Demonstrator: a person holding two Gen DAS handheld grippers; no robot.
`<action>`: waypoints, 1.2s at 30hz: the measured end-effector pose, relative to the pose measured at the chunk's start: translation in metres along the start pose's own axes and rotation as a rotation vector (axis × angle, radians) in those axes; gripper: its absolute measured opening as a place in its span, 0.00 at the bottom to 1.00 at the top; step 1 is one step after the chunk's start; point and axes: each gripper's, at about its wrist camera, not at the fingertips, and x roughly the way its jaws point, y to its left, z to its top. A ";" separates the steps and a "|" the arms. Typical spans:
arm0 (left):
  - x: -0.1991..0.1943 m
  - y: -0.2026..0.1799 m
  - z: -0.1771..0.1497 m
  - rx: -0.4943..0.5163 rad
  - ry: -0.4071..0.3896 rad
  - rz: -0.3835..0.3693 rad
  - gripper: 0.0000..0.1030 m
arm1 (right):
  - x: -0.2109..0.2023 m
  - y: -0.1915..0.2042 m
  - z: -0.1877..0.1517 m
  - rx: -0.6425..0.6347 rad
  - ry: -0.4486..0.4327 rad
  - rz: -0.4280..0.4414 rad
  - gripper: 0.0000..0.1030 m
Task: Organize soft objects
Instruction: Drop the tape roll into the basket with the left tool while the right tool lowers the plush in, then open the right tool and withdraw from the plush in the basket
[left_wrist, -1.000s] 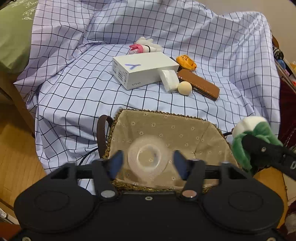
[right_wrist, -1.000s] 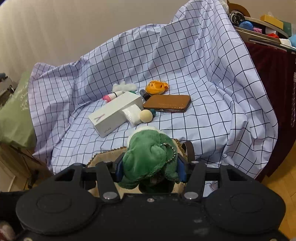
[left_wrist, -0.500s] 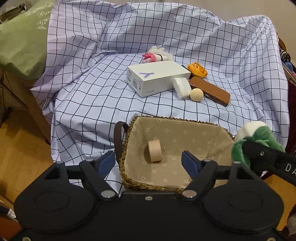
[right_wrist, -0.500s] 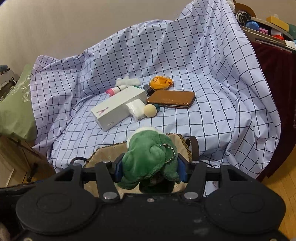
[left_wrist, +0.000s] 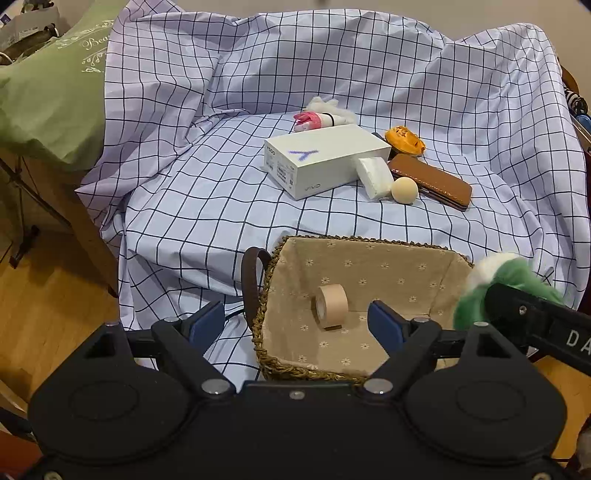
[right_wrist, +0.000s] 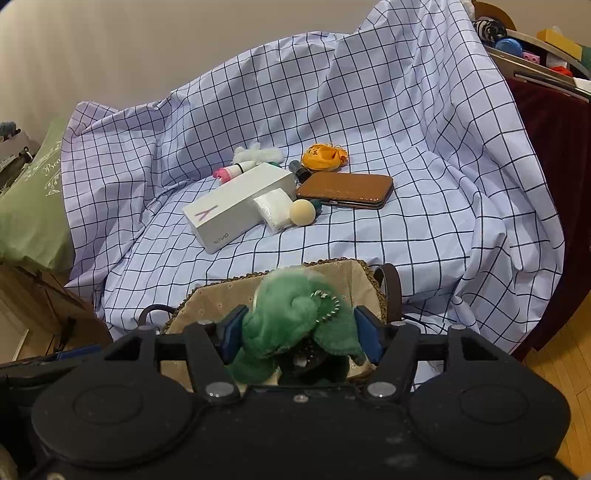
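**Tape roll in the basket, plush toy between the right jaws**

The left gripper hangs over the near edge of the woven, fabric-lined basket, its blue pads spread wide with nothing between them; its jaws have just been opening. The beige roll of tape stands on edge on the basket's floral lining, apart from both pads.

The right gripper has the green and white plush toy between its blue pads, above the basket. Its jaws have just been opening too; the toy is motion-blurred and bulges over the pads, so whether they press on it is hard to make out. A small metal bead chain crosses the plush. In the left view only a blurred green and white edge of the toy shows behind the right gripper's black finger.

Further back on the blue checked cloth lie a white rectangular box, a white foam block, a cream ball, a brown leather case, an orange crumpled pouch, and a pink and white bottle against white fluff. Small dark objects behind the box and ball are mostly hidden.
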 end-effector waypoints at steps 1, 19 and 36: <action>0.000 0.000 0.000 0.000 -0.001 0.001 0.81 | 0.000 0.000 0.000 0.000 -0.003 0.003 0.62; -0.003 -0.002 -0.001 0.015 -0.018 0.019 0.91 | -0.001 0.000 -0.004 -0.009 -0.002 -0.012 0.69; -0.002 0.000 -0.003 0.002 -0.003 0.024 0.93 | 0.001 0.000 -0.005 -0.005 0.008 -0.016 0.74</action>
